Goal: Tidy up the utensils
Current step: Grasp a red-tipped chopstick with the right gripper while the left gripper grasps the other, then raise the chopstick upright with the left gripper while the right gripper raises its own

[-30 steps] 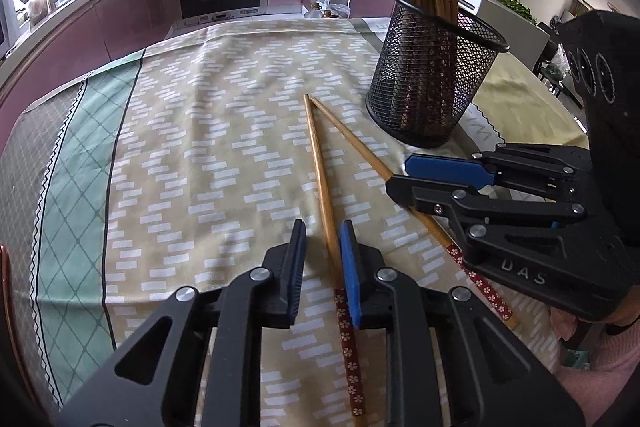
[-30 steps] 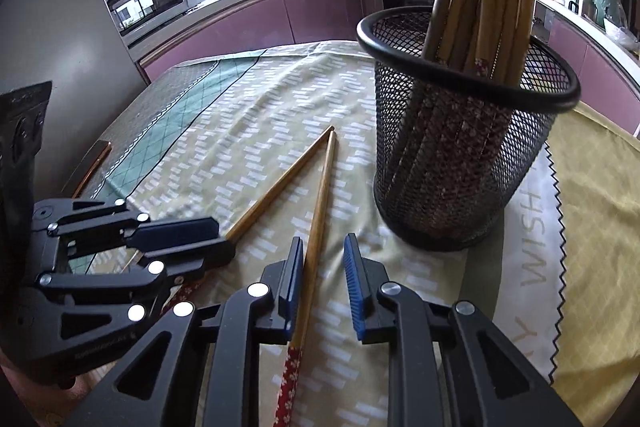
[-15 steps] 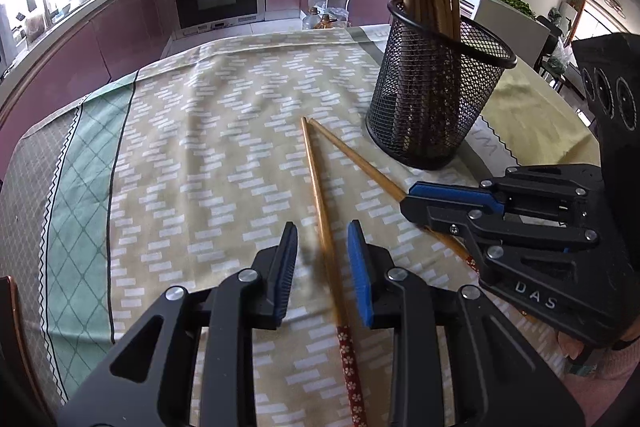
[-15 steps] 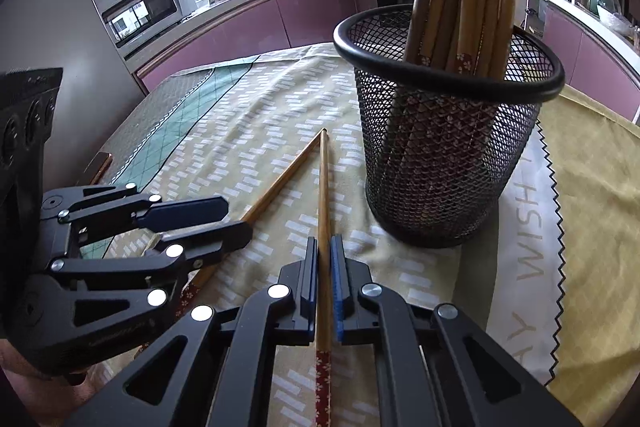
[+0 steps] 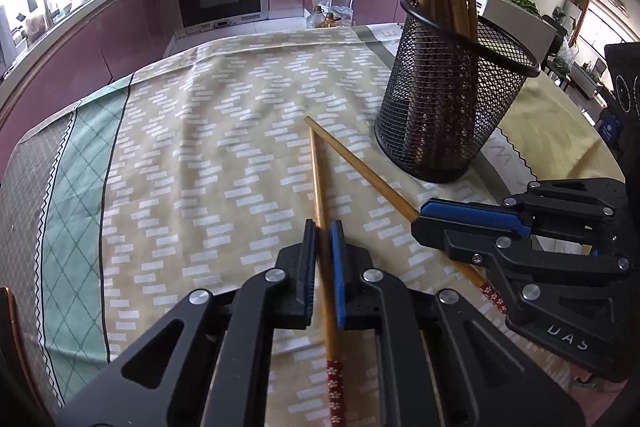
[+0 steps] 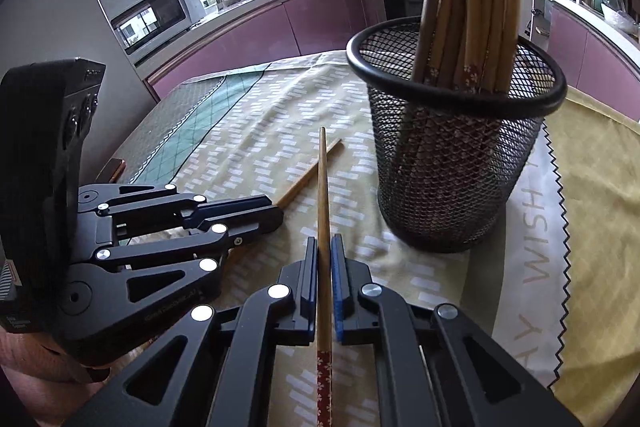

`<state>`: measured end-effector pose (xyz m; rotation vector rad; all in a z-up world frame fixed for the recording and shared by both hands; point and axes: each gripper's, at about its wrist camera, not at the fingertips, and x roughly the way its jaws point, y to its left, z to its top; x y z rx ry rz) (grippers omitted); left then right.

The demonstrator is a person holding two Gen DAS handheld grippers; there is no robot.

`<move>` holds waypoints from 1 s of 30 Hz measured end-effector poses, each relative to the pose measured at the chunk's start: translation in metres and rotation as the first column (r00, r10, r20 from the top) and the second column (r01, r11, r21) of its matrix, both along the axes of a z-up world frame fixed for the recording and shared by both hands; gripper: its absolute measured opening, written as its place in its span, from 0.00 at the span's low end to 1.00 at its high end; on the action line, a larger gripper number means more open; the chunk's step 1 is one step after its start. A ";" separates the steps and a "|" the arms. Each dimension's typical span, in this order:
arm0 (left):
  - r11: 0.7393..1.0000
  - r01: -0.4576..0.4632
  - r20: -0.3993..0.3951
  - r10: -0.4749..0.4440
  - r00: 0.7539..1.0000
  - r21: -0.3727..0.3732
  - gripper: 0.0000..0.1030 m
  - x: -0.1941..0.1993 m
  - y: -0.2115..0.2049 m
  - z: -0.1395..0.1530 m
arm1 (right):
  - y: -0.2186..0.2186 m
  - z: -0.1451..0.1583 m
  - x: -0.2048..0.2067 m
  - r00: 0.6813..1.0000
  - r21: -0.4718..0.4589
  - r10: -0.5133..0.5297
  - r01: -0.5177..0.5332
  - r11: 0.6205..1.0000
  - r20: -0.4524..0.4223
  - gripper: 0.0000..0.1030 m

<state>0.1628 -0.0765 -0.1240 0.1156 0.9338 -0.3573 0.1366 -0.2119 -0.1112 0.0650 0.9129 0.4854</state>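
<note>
On the cloth-covered worktop [image 5: 240, 131], each hand-held gripper pinches one red-tipped bamboo chopstick: left [image 5: 323, 227] its chopstick [image 5: 318, 179], right [image 6: 325, 243] another [image 6: 322, 179]. At 2 o'clock stands the black mesh holder [image 6: 452, 187].
</note>
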 end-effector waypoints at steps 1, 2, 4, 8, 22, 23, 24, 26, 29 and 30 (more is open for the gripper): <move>1.000 -0.001 0.000 0.001 1.000 -0.003 0.07 -0.001 0.000 0.000 | 0.001 0.000 0.000 1.000 0.001 0.004 -0.004 1.000 0.000 0.05; 1.000 -0.002 0.000 0.002 1.000 -0.006 0.07 -0.004 -0.001 0.001 | 0.001 0.000 0.000 1.000 -0.002 0.007 -0.007 1.000 0.001 0.05; 1.000 -0.004 0.002 0.004 1.000 -0.005 0.07 -0.007 -0.001 0.001 | 0.003 0.000 0.000 1.000 -0.004 0.007 -0.007 1.000 -0.002 0.05; 1.000 -0.002 0.004 0.002 1.000 -0.008 0.07 -0.013 -0.001 0.000 | 0.005 -0.004 0.002 1.000 -0.023 0.016 -0.016 1.000 -0.021 0.05; 1.000 -0.006 -0.003 0.006 1.000 -0.022 0.07 -0.019 0.000 0.001 | 0.013 -0.005 0.001 1.000 -0.060 0.017 -0.018 0.998 -0.007 0.06; 1.000 -0.005 -0.001 0.005 1.000 -0.025 0.07 -0.020 0.000 0.002 | 0.011 -0.004 0.000 1.000 -0.054 0.018 -0.019 0.998 -0.005 0.05; 1.000 -0.006 0.001 0.006 1.000 -0.027 0.07 -0.021 0.001 0.003 | 0.010 -0.003 -0.001 1.000 -0.045 0.020 -0.020 0.999 -0.003 0.05; 0.999 -0.006 0.007 0.006 1.000 -0.034 0.07 -0.023 0.002 0.006 | 0.005 0.000 -0.004 1.000 -0.033 0.023 -0.023 0.999 0.007 0.05; 0.999 -0.006 0.015 0.007 1.000 -0.046 0.07 -0.026 0.004 0.011 | 0.003 0.006 -0.009 0.999 -0.012 0.029 -0.029 1.000 0.022 0.05; 0.999 -0.006 0.017 0.007 1.000 -0.050 0.07 -0.027 0.004 0.012 | 0.001 0.008 -0.011 0.999 -0.010 0.031 -0.030 0.999 0.026 0.06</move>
